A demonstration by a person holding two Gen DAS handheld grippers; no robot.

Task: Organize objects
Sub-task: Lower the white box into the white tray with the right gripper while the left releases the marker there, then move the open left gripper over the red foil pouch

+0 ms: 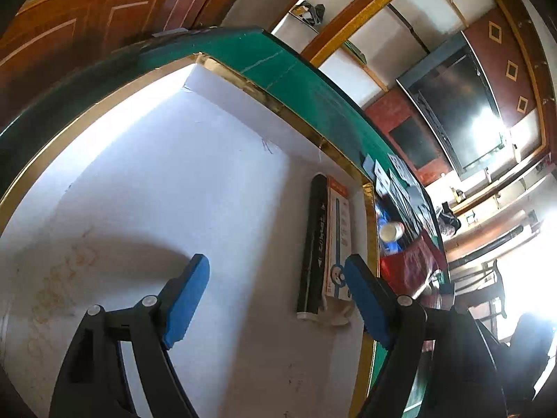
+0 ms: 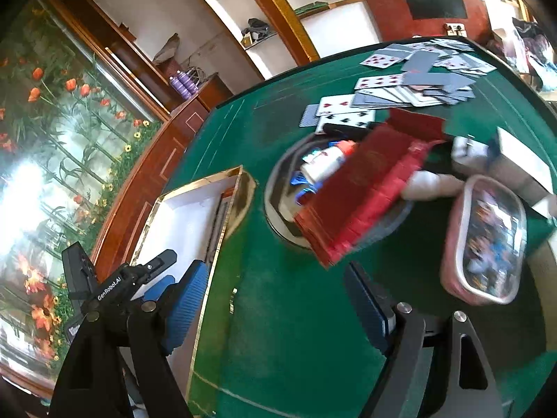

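A gold-rimmed box with a white inside (image 1: 167, 181) lies on the green table; it also shows at the left of the right wrist view (image 2: 181, 209). A black tube (image 1: 313, 244) and a white and orange carton (image 1: 337, 240) lie along its right wall. My left gripper (image 1: 275, 289) is open and empty, over the box's white floor. My right gripper (image 2: 278, 292) is open and empty above the green felt, to the right of the box. Ahead of it are a red pleated item (image 2: 362, 191) and a pink-rimmed container (image 2: 487, 240).
Playing cards (image 2: 400, 87) are spread at the far side of the green table (image 2: 296, 331). A round recess (image 2: 278, 209) in the table holds small bottles. A white box (image 2: 522, 160) stands at the right. Wooden cabinets (image 1: 87, 28) and shelves surround the table.
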